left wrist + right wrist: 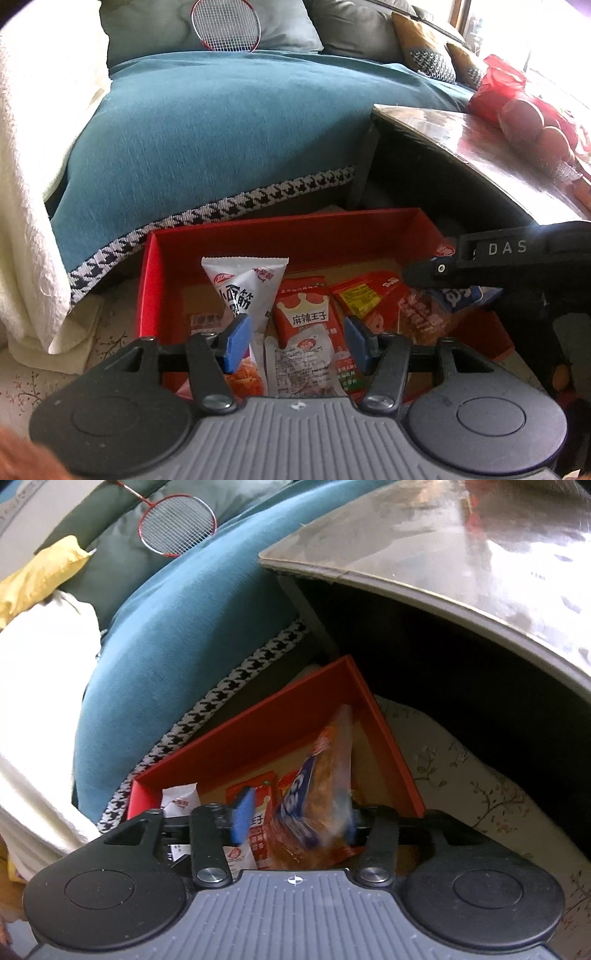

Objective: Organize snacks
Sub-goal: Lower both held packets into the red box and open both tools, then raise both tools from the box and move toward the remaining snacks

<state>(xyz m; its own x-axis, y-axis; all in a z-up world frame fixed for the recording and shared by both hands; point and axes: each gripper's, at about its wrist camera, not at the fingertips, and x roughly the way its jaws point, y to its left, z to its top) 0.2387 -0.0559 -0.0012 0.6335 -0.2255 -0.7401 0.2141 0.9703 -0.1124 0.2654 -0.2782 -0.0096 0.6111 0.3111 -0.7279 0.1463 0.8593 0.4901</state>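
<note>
Blue-padded left hand-held gripper [295,341] hangs unclenched over the red box [295,236] on the floor, holding nothing; right hand-held gripper [297,819] gapes around a blurred orange-and-blue snack packet [314,794] above white and red sachets.

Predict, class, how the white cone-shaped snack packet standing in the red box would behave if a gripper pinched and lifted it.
The white snack packet looks like thin crimped film, so it would probably crumple rather than stay stiff. It seems small and likely light. Standing on its narrow end against other packets in the red box, it would probably topple if nudged.
</note>
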